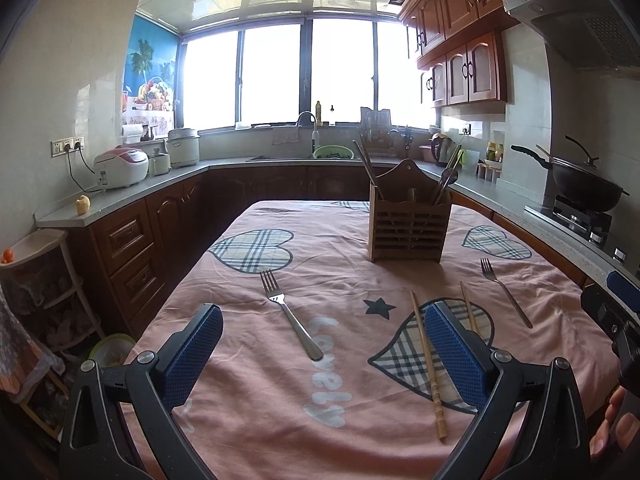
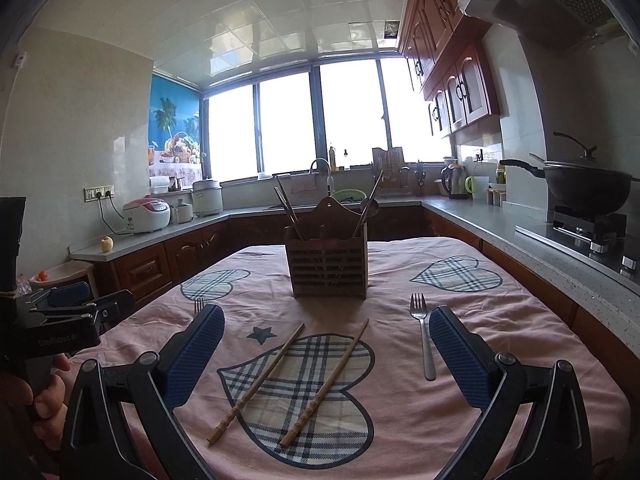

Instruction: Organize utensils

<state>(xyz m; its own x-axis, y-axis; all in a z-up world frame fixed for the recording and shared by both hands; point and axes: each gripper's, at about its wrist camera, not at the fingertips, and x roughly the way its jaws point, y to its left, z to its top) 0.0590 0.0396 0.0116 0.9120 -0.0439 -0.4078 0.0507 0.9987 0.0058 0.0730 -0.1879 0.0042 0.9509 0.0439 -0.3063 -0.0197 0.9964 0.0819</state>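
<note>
- Landmark: the wooden utensil holder (image 2: 326, 258) stood upright toward the far end of the worktop (image 2: 500, 320), which was covered by a pink cloth; it already contained chopsticks and a spoon-like utensil.
- Right gripper (image 2: 326, 344): fingers spread wide, holding nothing, hovering on the near side of the holder.
- Two wooden chopsticks (image 2: 276, 376) lay flat on the plaid heart between the holder and the right gripper, within the span of its open fingers. Their long axes ran from near-left to far-right, the thin tips pointing toward the holder.
- A steel fork (image 2: 424, 336) lay near and to the right of the holder, just inside the right finger, tines toward the holder.
- Left gripper (image 1: 324, 344): likewise spread and empty. A second fork (image 1: 292, 316) lay near and left of the holder, between its fingers, handle toward the gripper.
- Judgement: the right gripper was nearer to the chopsticks; closing across their slanted axis would call for a slight wrist turn.
</note>
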